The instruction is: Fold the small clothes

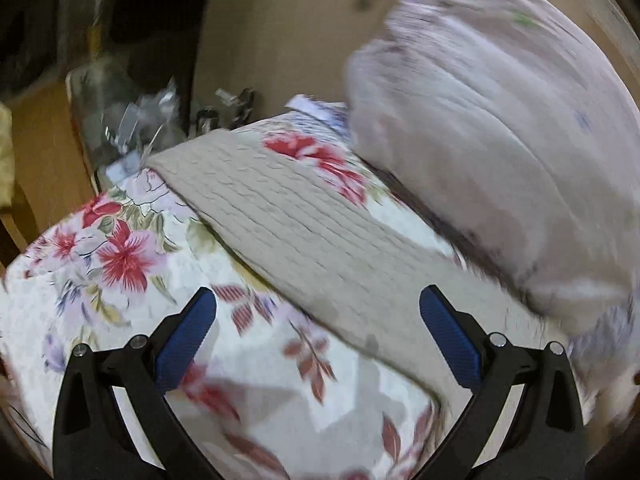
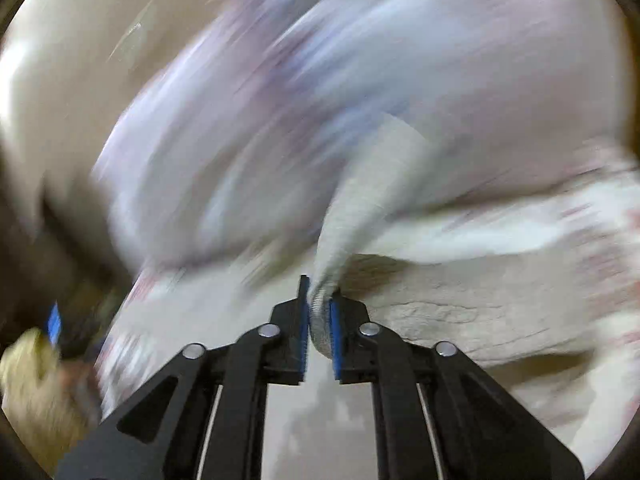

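Gripping: my right gripper is clamping a ribbed grey knit garment.
Left gripper: hanging wide apart.
Underneath: quilted floral bedspread.

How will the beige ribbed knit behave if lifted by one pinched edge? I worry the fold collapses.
Probably floppy: where the right claw pinches the beige ribbed knit, the cloth bunches and drapes. It looks light and thin, lying flat on the floral bedspread. The ribbed texture likely resists slipping.
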